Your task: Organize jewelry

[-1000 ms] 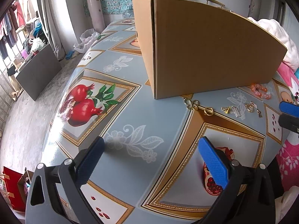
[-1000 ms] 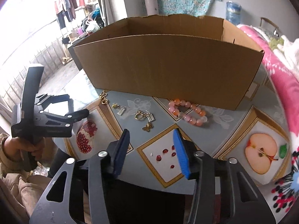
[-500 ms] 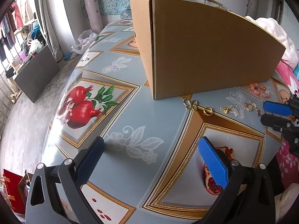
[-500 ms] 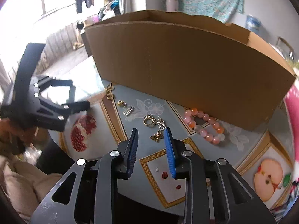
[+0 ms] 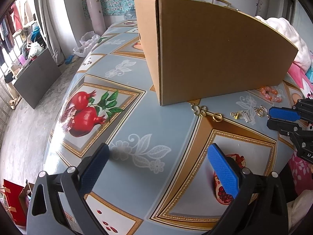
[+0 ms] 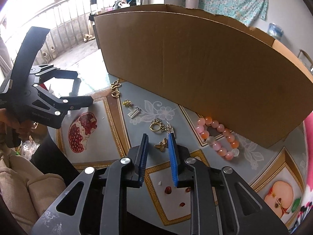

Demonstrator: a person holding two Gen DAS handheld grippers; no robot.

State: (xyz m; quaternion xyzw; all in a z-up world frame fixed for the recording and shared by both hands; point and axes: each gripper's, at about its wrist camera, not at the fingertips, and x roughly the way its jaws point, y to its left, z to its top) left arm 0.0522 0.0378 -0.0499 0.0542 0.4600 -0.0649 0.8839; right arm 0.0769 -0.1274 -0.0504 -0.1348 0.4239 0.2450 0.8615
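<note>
Small jewelry lies on the patterned table in front of a cardboard box (image 6: 195,64): a gold butterfly charm (image 6: 162,145), a gold ring charm (image 6: 155,126), a silver bar piece (image 6: 134,114), gold pieces (image 6: 115,89) and a pink bead bracelet (image 6: 217,138). My right gripper (image 6: 158,137) is open with a narrow gap, its jaws on either side of the butterfly charm, just above the table. My left gripper (image 5: 156,152) is wide open and empty above the table's front left. The box (image 5: 215,54) and the gold pieces (image 5: 207,113) also show in the left wrist view.
The table (image 5: 137,105) has a glossy fruit-print cover and a curved near edge. Pink bedding (image 6: 308,137) lies at the right. The left gripper (image 6: 45,101) shows at the left of the right wrist view. A floor with clutter lies beyond the table's left side.
My right gripper moved forward and down over the jewelry and narrowed its jaws around the butterfly charm. My left gripper stayed nearly still and open.
</note>
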